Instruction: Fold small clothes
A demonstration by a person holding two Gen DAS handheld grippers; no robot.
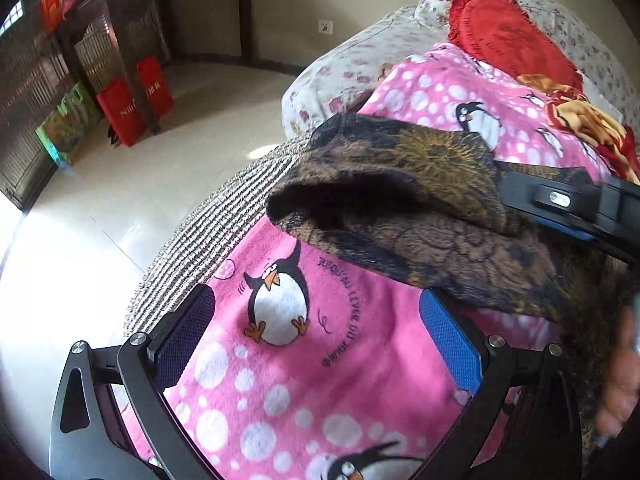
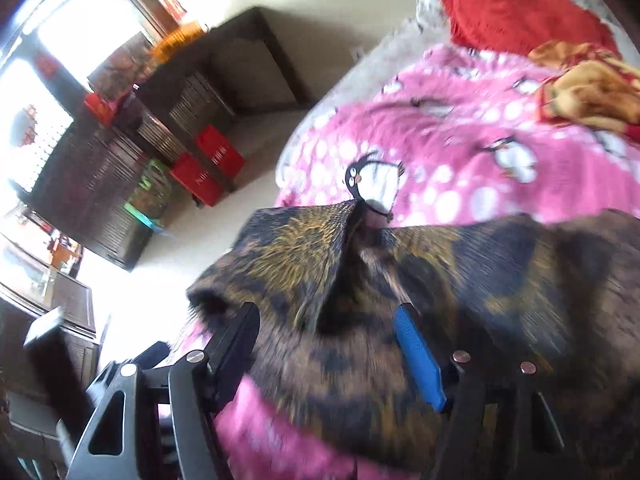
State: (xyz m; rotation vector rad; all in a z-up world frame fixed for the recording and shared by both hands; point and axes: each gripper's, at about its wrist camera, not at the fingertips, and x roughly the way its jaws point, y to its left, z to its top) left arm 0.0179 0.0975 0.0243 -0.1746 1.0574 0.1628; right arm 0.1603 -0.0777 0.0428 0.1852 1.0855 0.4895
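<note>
**Dark patterned garment lifted over the penguin blanket**

Your left tool (image 1: pixel 316 332) is spread wide with nothing between its pads; it hangs over the pink penguin blanket (image 1: pixel 320 380) that covers the bed. The brown-and-black patterned garment (image 1: pixel 400 200) sits just ahead of it, raised into a hollow fold, its lower edge draping over the tip of the blue finger pad (image 1: pixel 448 344). Your right tool shows at the right edge of the left wrist view (image 1: pixel 568 204), against the garment's upper fold.

In the right wrist view, your right tool (image 2: pixel 328 344) has the garment (image 2: pixel 440 280) bunched between its fingers, but the frame is blurred and the fingers stand well apart, so you cannot tell whether it truly grips the cloth. A red cushion (image 1: pixel 508 32) lies at the far end of the bed, and red bags (image 1: pixel 136 100) stand on the floor.
</note>
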